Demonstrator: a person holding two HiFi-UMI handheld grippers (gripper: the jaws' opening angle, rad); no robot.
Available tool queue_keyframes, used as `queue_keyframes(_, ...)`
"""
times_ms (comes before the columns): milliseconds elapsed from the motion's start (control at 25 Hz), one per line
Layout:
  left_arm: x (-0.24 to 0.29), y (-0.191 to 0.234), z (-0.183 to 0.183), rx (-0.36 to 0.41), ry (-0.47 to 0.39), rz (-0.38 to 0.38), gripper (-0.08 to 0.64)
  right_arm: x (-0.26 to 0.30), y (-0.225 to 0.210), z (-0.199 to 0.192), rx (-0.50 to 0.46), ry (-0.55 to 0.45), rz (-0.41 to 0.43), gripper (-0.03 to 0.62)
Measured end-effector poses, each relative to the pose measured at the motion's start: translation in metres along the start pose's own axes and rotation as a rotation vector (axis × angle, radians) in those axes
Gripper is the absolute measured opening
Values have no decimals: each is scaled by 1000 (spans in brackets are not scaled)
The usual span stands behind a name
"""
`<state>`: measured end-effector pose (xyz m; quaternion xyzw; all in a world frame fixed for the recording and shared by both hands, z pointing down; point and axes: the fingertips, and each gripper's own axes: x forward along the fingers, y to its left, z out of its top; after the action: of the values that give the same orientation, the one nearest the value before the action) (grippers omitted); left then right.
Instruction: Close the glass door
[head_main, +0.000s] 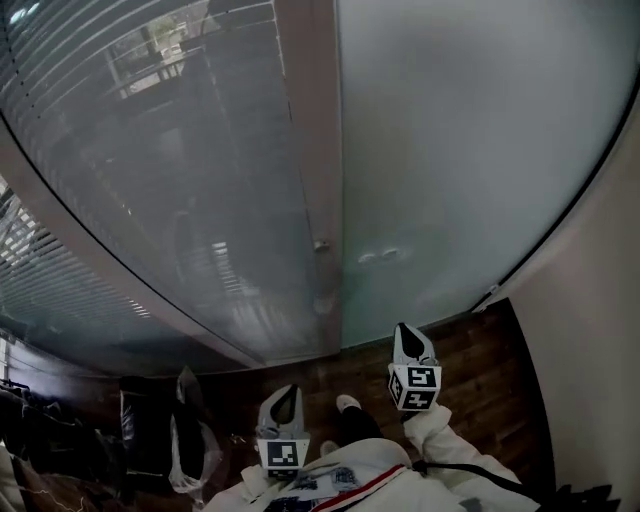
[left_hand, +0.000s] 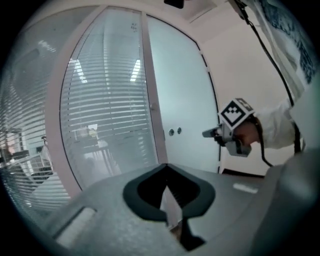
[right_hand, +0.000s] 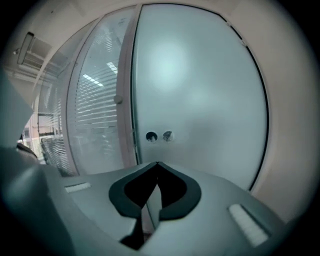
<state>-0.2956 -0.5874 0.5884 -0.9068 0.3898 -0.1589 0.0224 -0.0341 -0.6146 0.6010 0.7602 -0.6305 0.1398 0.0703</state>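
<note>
The frosted glass door (head_main: 460, 140) fills the right of the head view, its left edge against the pale frame post (head_main: 312, 150). Two small round fittings (head_main: 378, 256) sit on the glass near that edge; in the right gripper view they appear as round fittings (right_hand: 159, 136). My right gripper (head_main: 407, 333) points at the door's foot, a short way off it, jaws together with nothing between them. My left gripper (head_main: 286, 397) hangs lower and further back, also shut and empty. From the left gripper view, the right gripper (left_hand: 207, 133) shows in front of the door (left_hand: 180, 90).
A glass wall with slatted blinds (head_main: 170, 190) runs left of the post. A pale wall (head_main: 590, 350) stands at the right. Dark wood floor (head_main: 480, 350) lies below. A black chair (head_main: 140, 425) and a white plastic bag (head_main: 192, 445) stand at the lower left.
</note>
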Motion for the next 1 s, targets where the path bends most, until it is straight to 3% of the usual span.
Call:
queue_keyframes(240, -40, -26, -31, -56, 22, -45, 3, -102, 30, -50, -28, 57, 42, 6)
queue_keyframes(440, -57, -42, -24, -30, -14, -65, 2, -145, 55, -76, -4, 97, 91, 6)
queue_keyframes(640, -73, -57, -27, -45, -19, -67, 2, -177, 81, -104, -53, 165, 152, 6)
queue_keyframes(1000, -111, -92, -27, -40, -14, 10, 2, -226, 79, -114, -102, 184, 246, 6)
